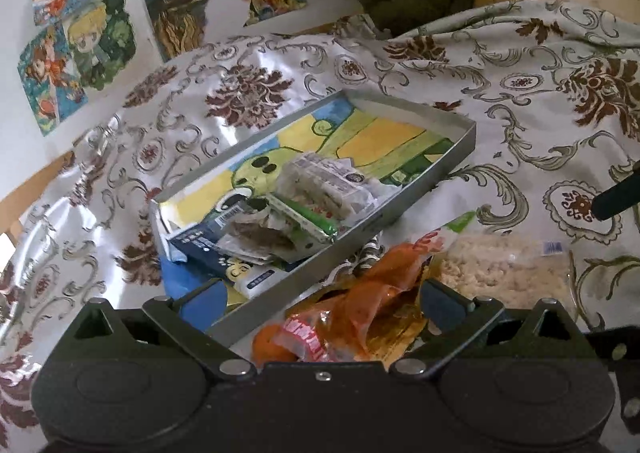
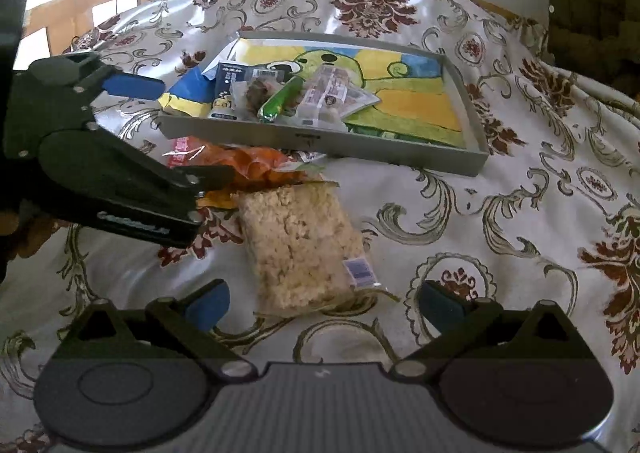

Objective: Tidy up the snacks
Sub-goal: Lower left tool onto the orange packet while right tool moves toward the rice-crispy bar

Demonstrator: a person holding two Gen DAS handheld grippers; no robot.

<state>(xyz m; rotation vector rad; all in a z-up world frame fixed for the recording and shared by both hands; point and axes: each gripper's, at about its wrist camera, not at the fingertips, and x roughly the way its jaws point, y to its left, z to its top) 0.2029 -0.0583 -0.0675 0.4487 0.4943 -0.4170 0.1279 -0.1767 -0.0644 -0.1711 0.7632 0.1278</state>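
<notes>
Surface: tabletop (image 2: 500, 237) under a white cloth with brown and olive floral scrolls.
Tray: shallow grey tray (image 2: 394, 151) with a yellow, green and blue cartoon lining, lying flat on the cloth.
Tray contents: dark blue packet (image 2: 226, 87), green stick pack (image 2: 282, 99), clear wrapped pale bar (image 2: 334, 95) and a crumpled clear wrapper, all heaped at one end; the other end shows bare lining.
Orange snack bag (image 1: 372, 305): crinkled, on the cloth just outside the tray's long wall.
Rice crisp pack (image 2: 304, 249): clear bag of pale puffed pieces, flat on the cloth, touching the orange snack bag.
Left gripper (image 1: 320, 303): fingers apart, one blue pad over the tray, the other beyond the orange snack bag, which lies between them.
Right gripper (image 2: 324, 303): fingers apart, pads either side of the rice crisp pack's near end, not touching it.
</notes>
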